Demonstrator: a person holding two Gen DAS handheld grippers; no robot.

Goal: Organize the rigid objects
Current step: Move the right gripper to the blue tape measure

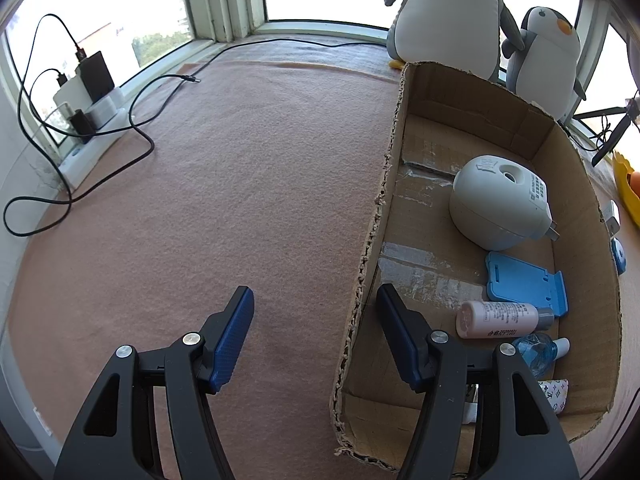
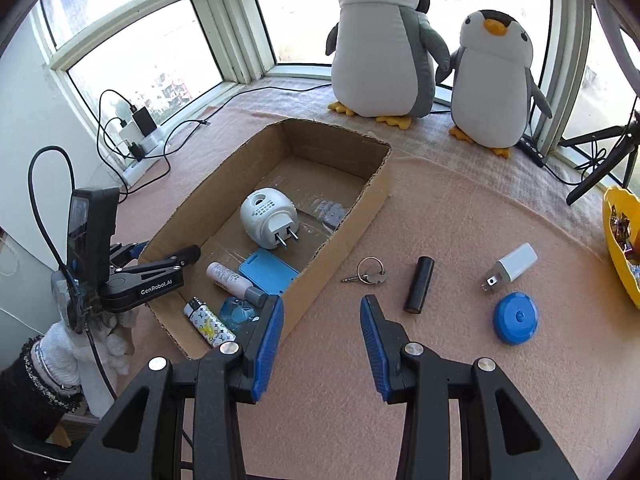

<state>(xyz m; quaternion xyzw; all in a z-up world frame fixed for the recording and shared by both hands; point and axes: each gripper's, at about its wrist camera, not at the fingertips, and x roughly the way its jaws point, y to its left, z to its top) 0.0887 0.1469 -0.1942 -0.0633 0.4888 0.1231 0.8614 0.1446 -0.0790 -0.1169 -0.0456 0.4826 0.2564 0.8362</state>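
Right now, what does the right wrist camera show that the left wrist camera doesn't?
Only the right wrist view shows the keys, the black cylinder and the right gripper, open over the blanket, plus the gloved hand carrying the left gripper. Only the left wrist view shows that left gripper's fingers straddling the near wall of the cardboard box, one finger inside, one outside. Both show the box, the white plug-in device, the blue phone stand, the pink bottle and two plush penguins.
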